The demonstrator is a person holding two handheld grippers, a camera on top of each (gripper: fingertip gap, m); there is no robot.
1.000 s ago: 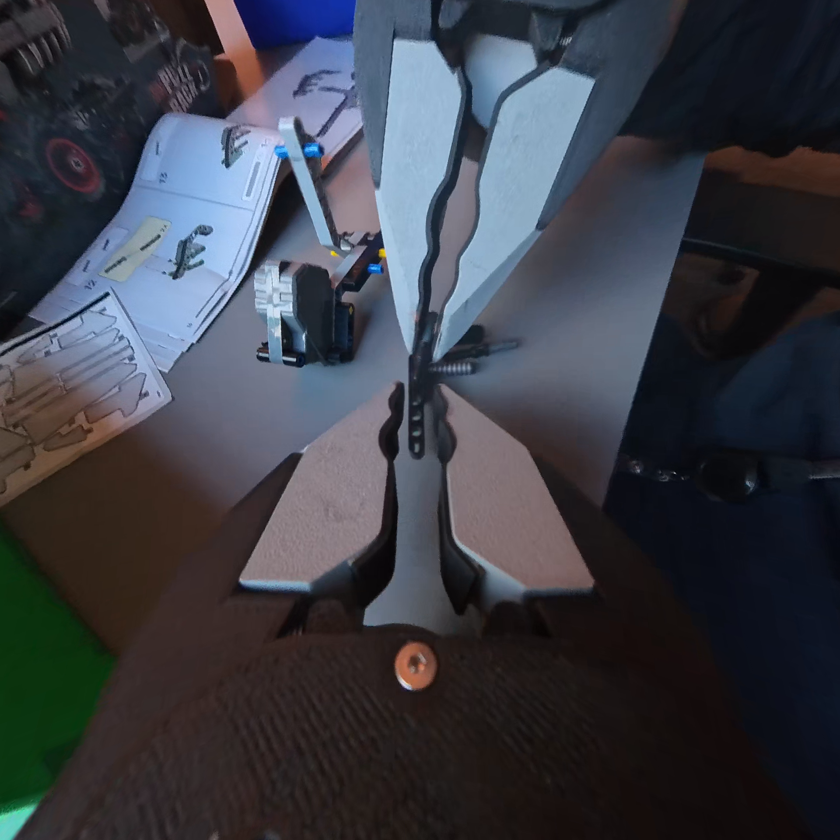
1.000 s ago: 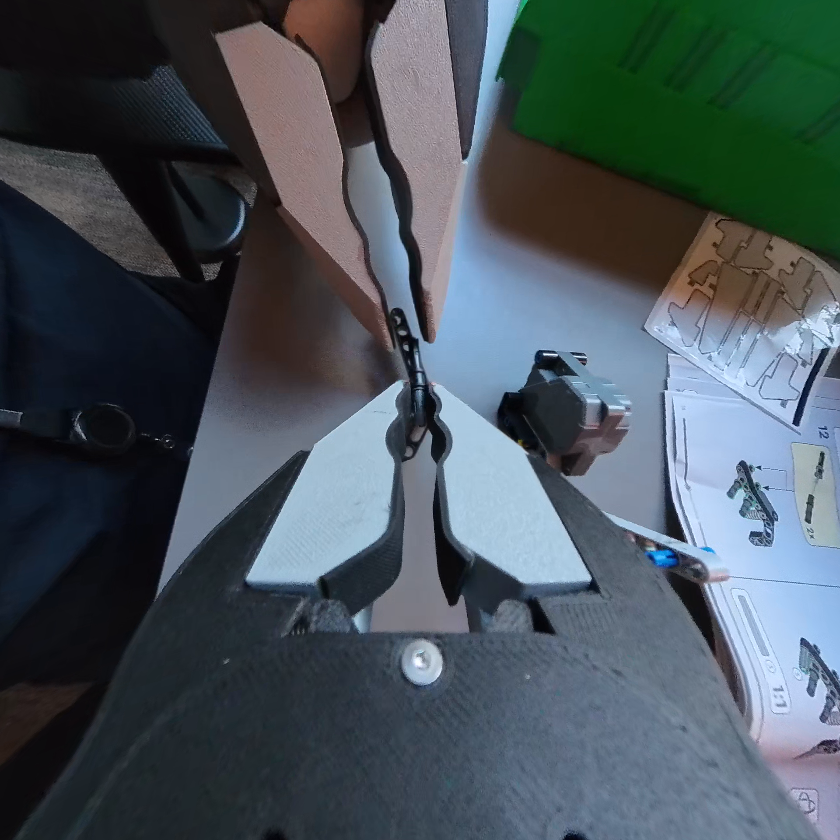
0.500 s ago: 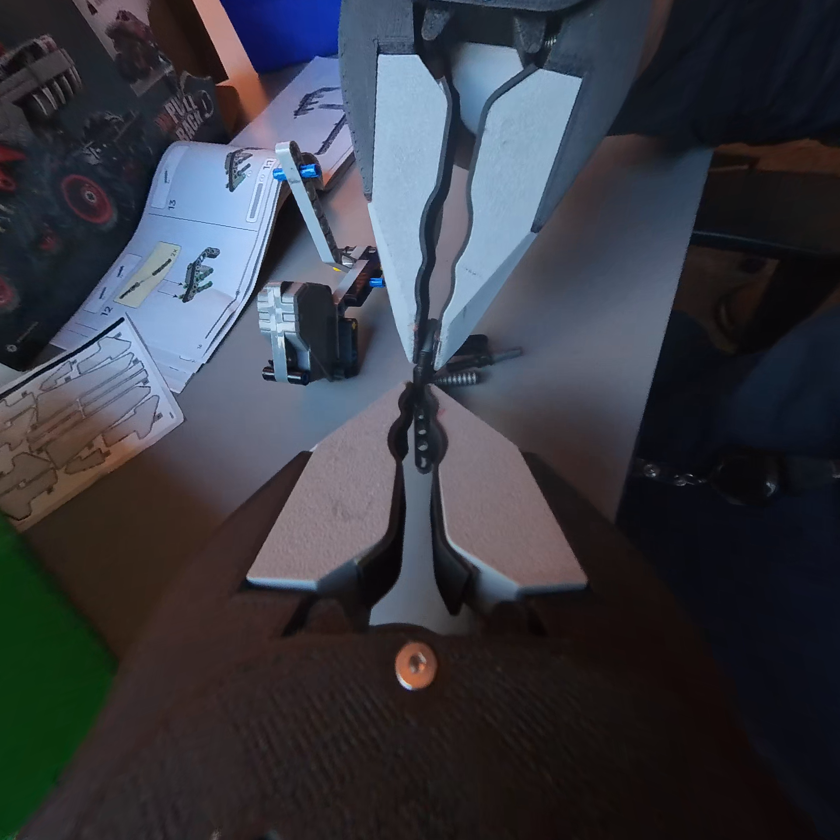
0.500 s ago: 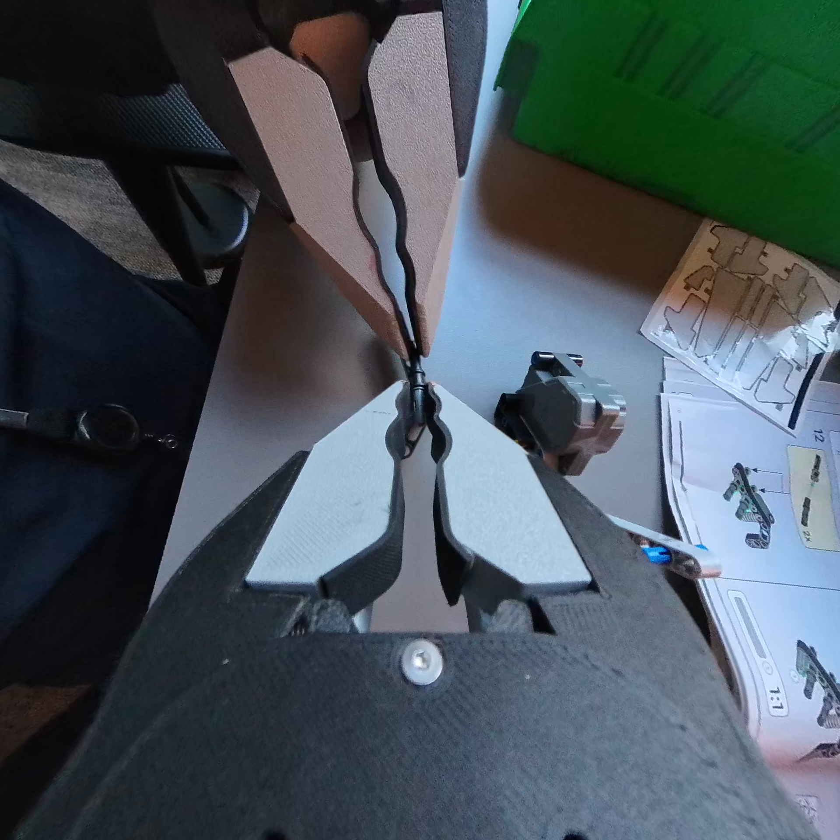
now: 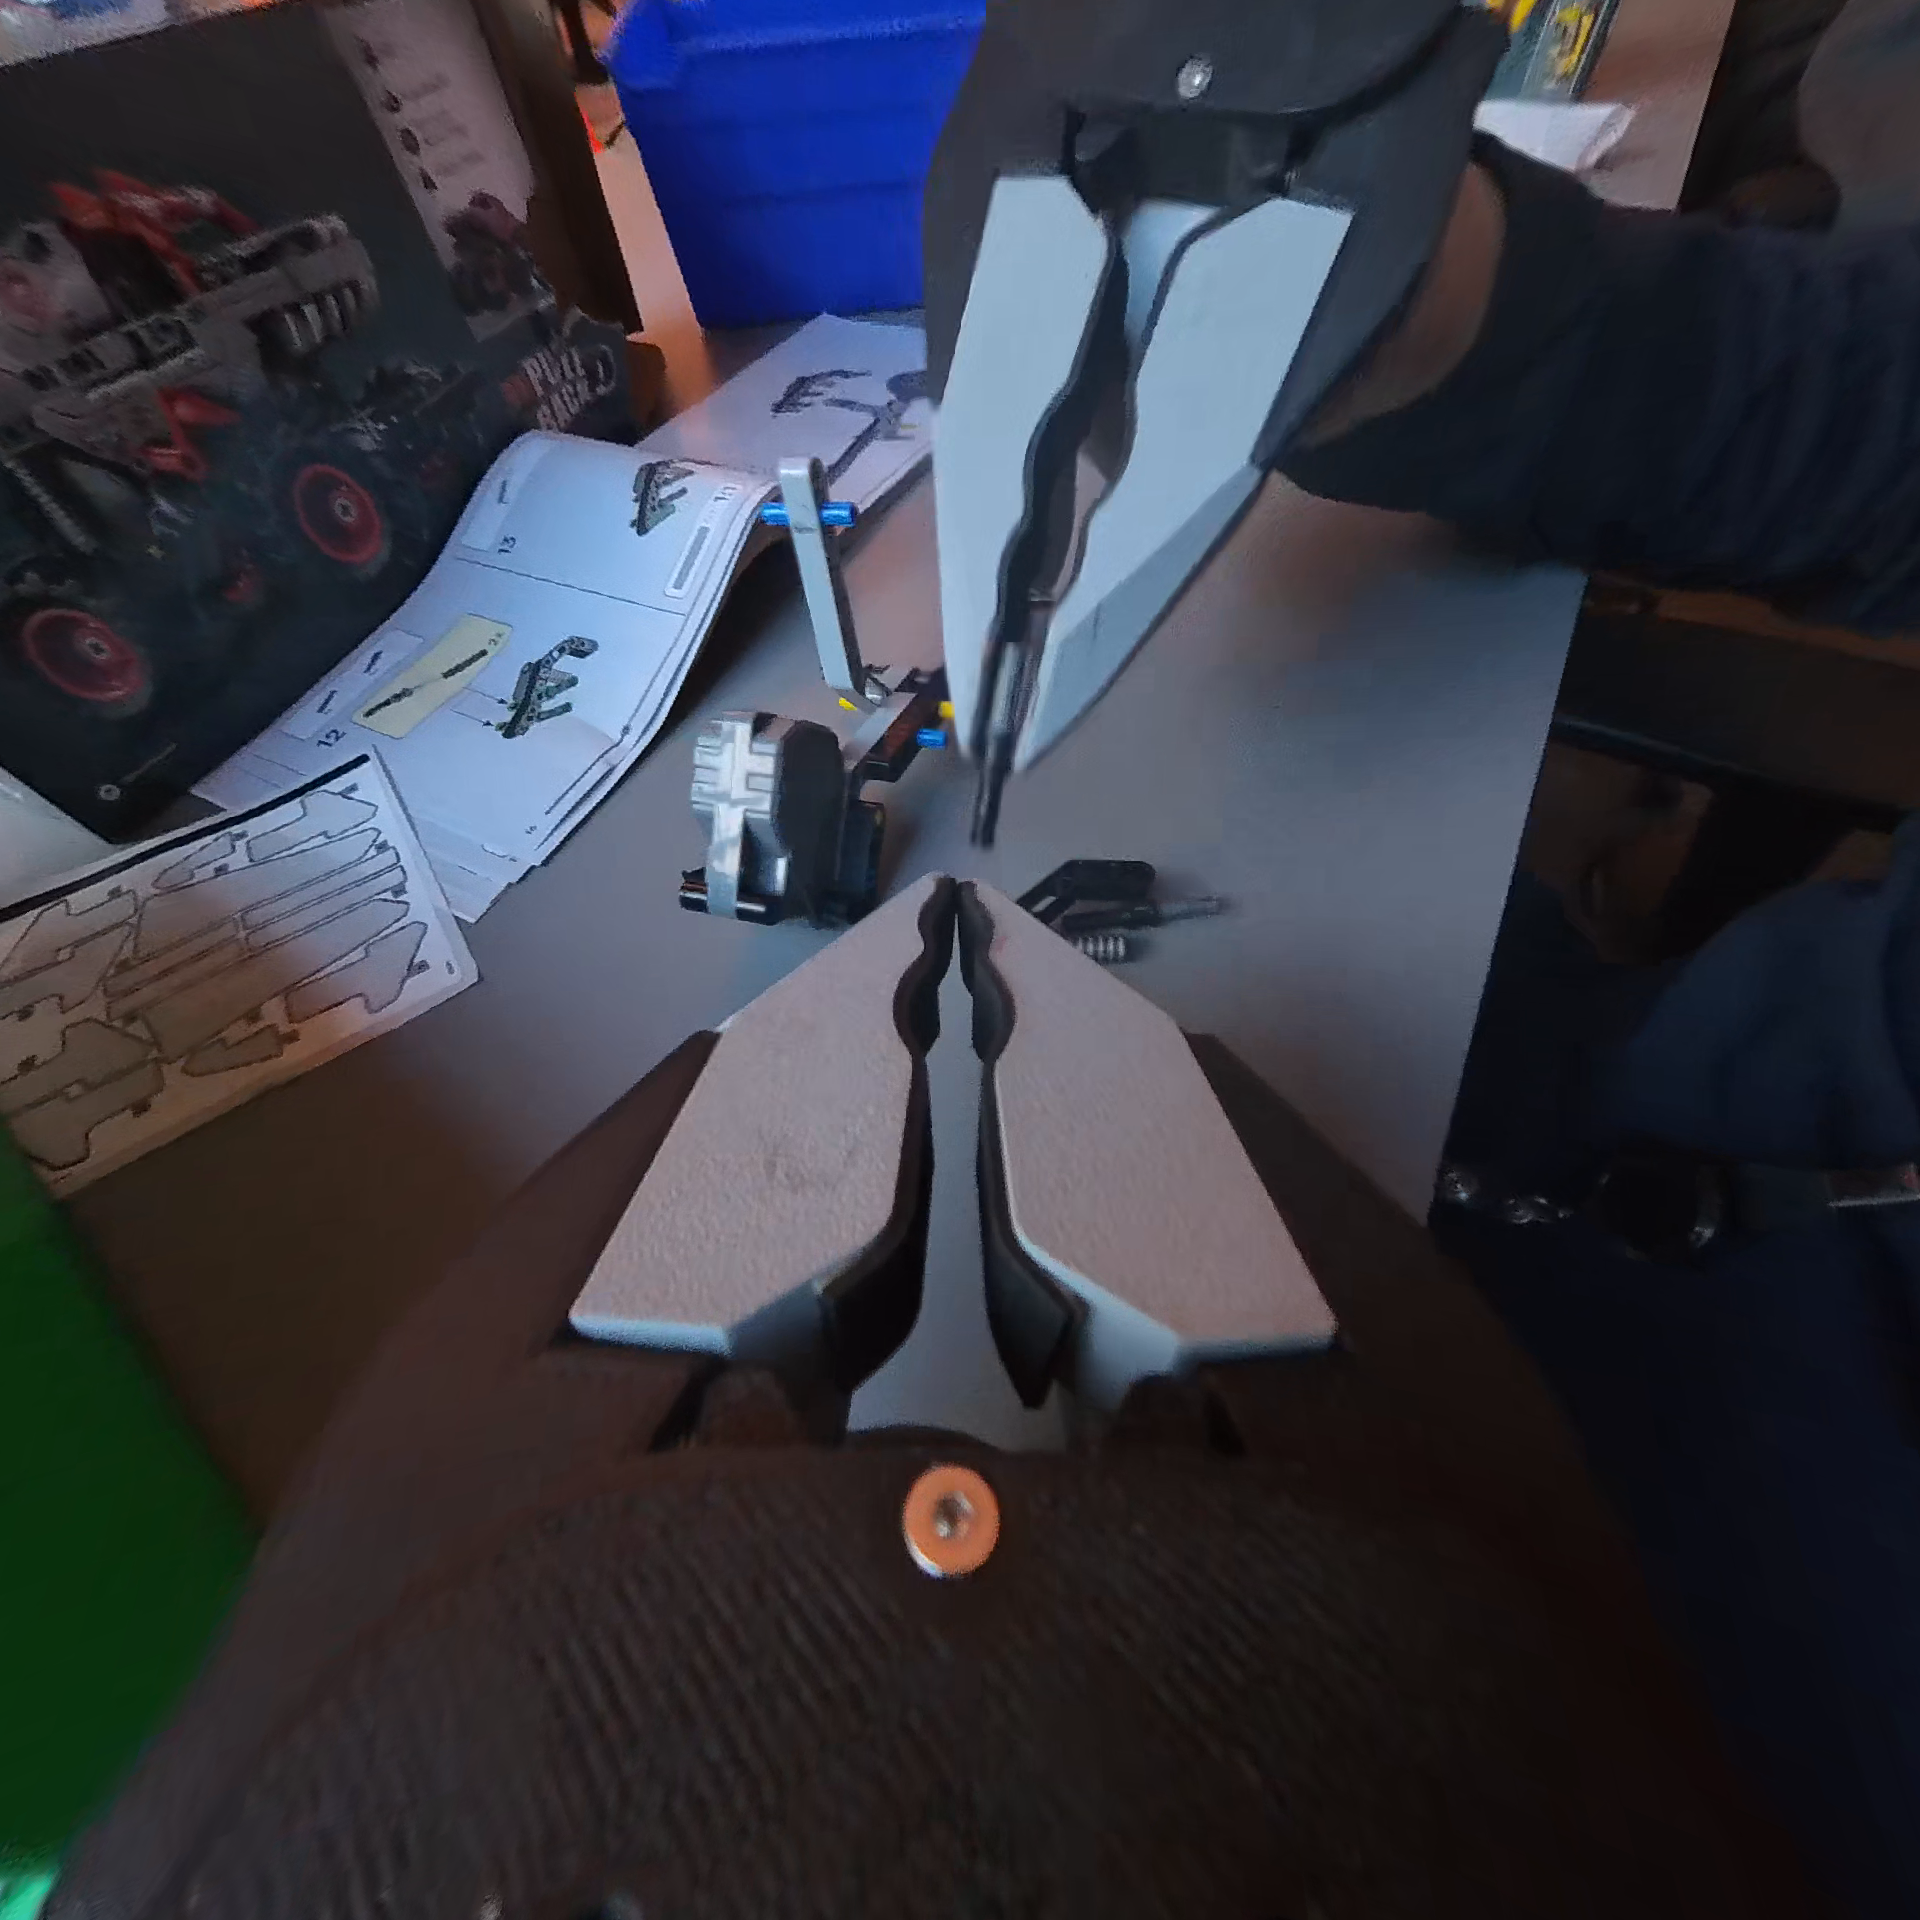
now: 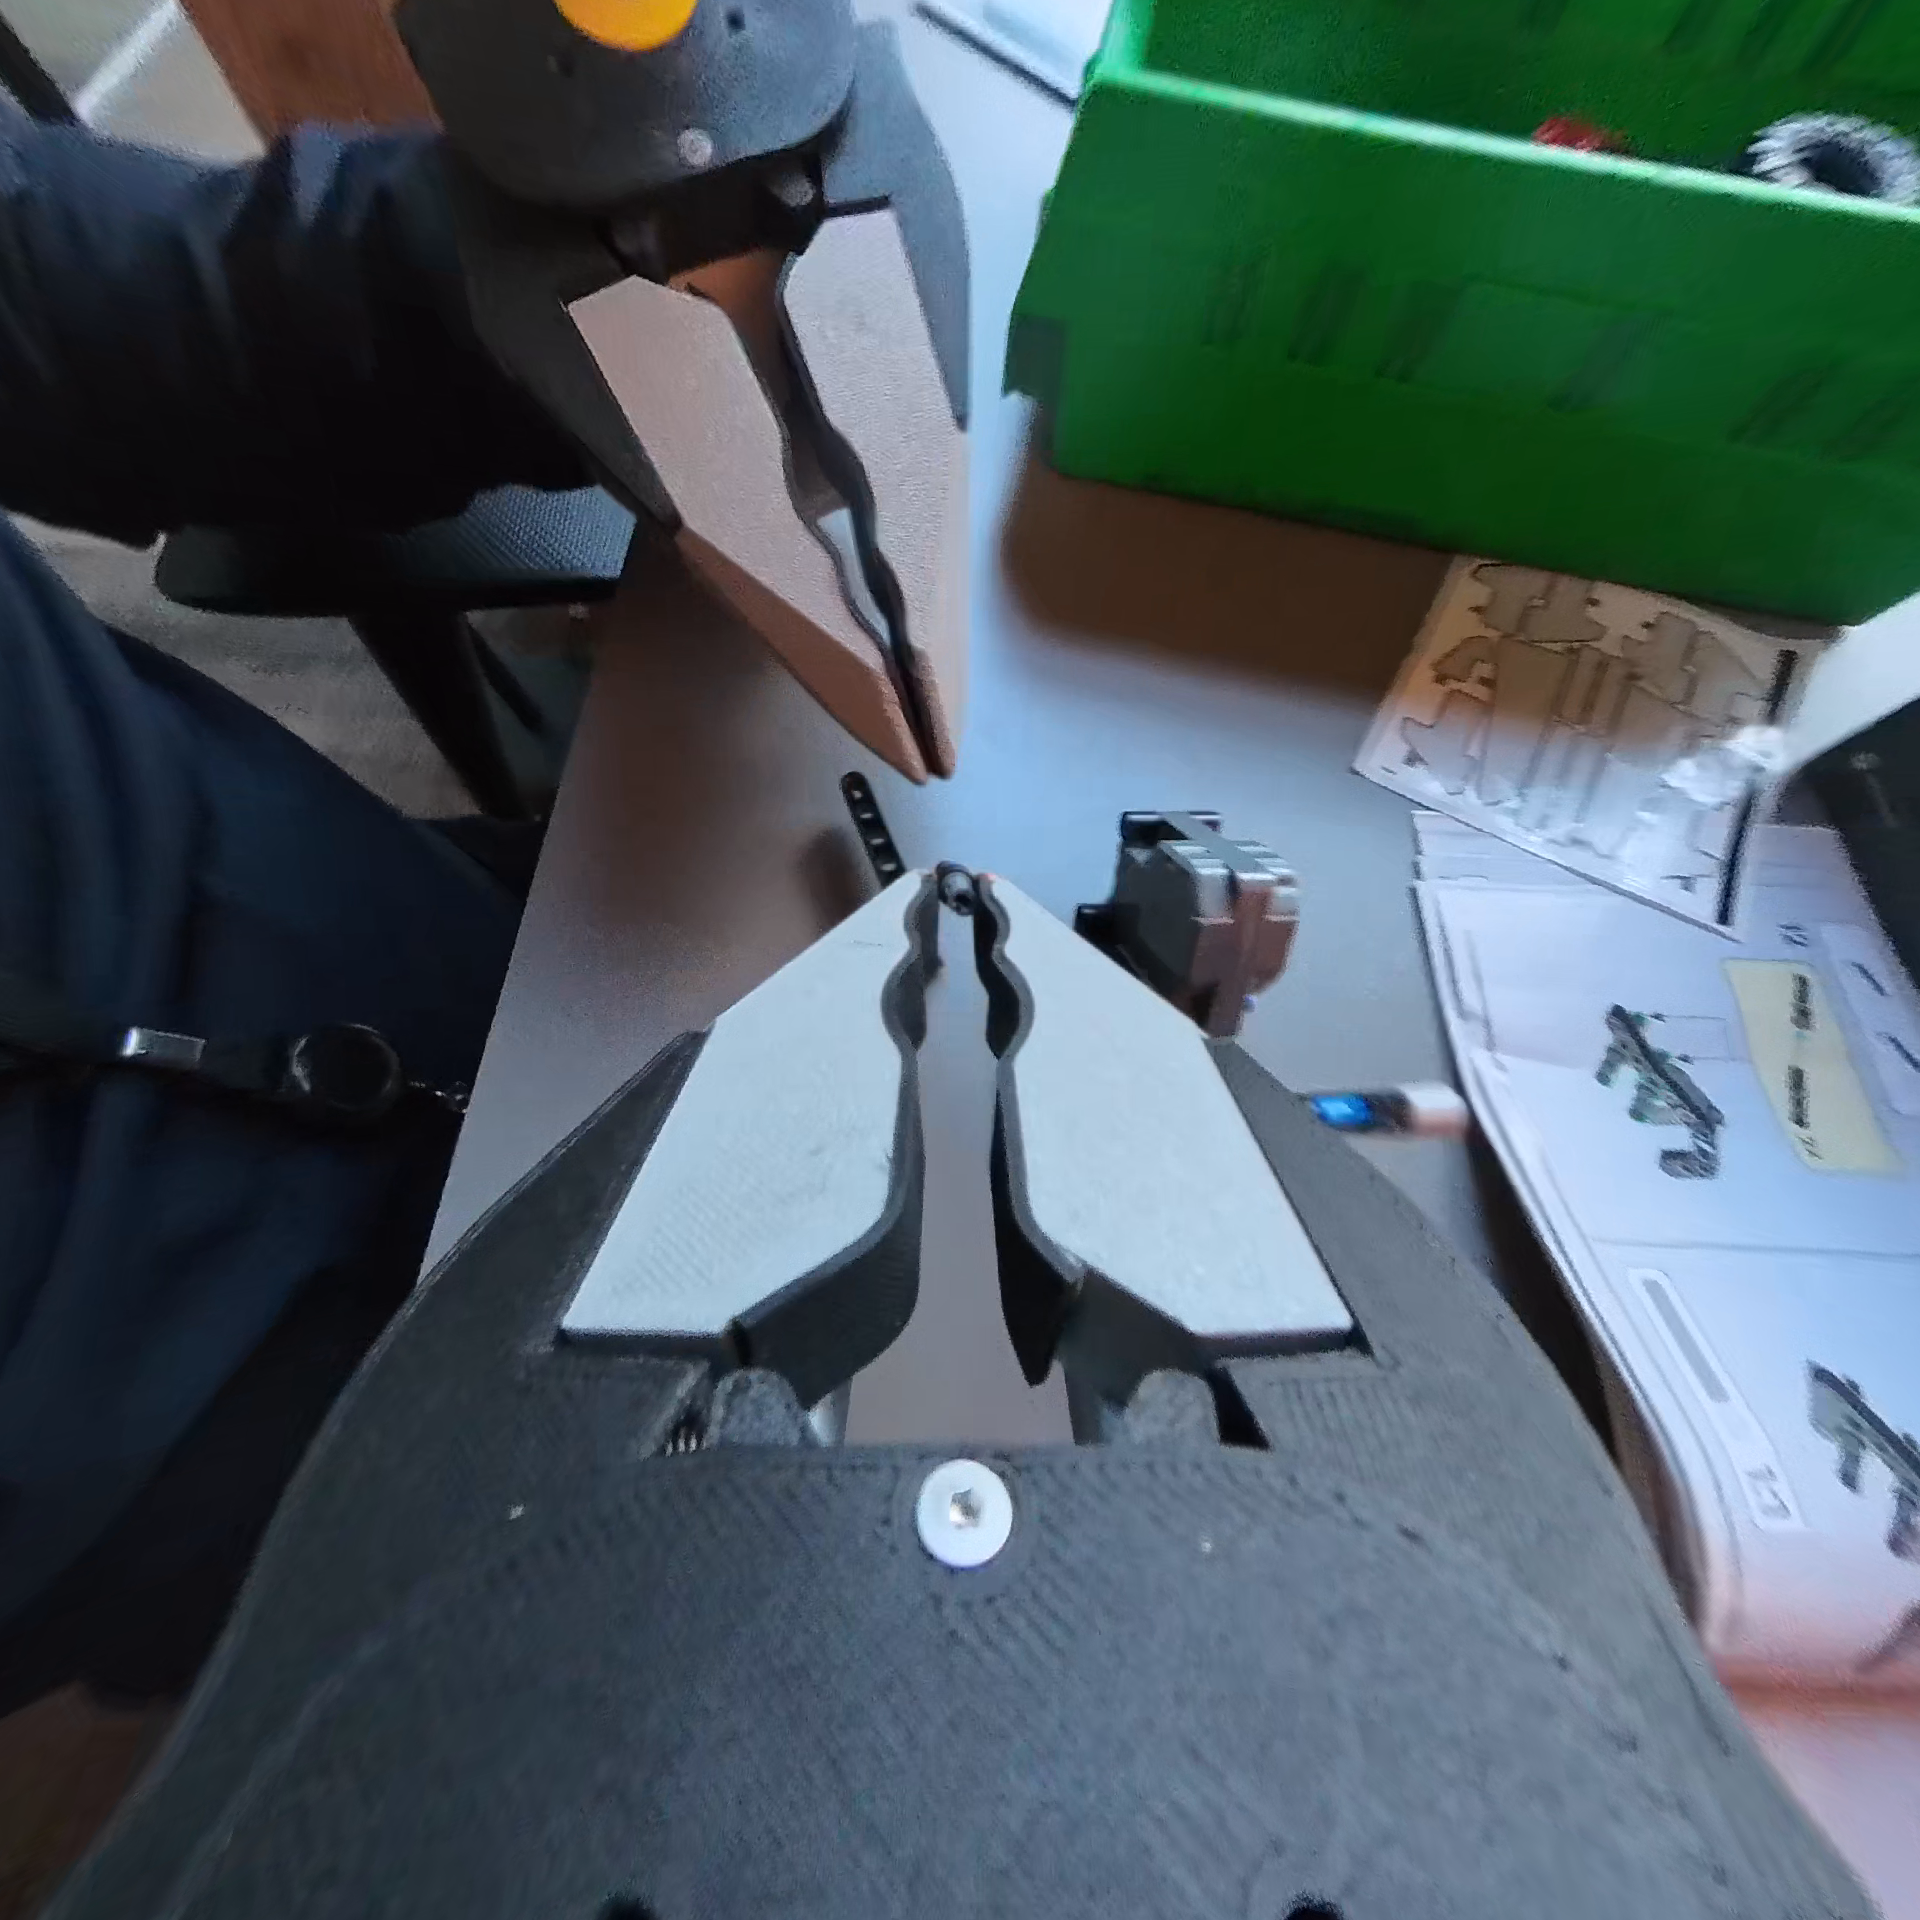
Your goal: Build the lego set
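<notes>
Closest to me, my left gripper (image 5: 954, 906) is clenched with its tips together, and I can't see anything between them, so it looks empty. Right across from it, tip to tip but not touching, my right gripper (image 6: 961, 894) is clamped on one end of a thin black lego beam with a row of holes (image 6: 865, 821). The rest of the beam pokes out past the fingertips, up in the air over the near edge of the grey table (image 5: 1299, 831).

Just behind that, a couple of loose black lego pieces with a small metal spring (image 5: 1107, 909) lie on the table near its right edge. Next to them, more toward the middle, sits the chunky grey-and-black lego block assembly (image 5: 774, 821), with a long light-grey beam with blue pins (image 5: 821, 582) sticking up off its back.

Further out on the left are the white sticker sheet (image 5: 208, 966) and the open instruction booklet (image 5: 582, 623). Beyond those are the dark set box with the red-wheeled truck picture (image 5: 208, 364) and a blue plastic bin (image 5: 800, 156) at the far edge. A green plastic bin (image 6: 1455, 364) sits off to the side.

Progress-wise I'd say it's early days. There's one small sub-assembly built, no wheels or body on it yet, and the black beam isn't attached to anything.
</notes>
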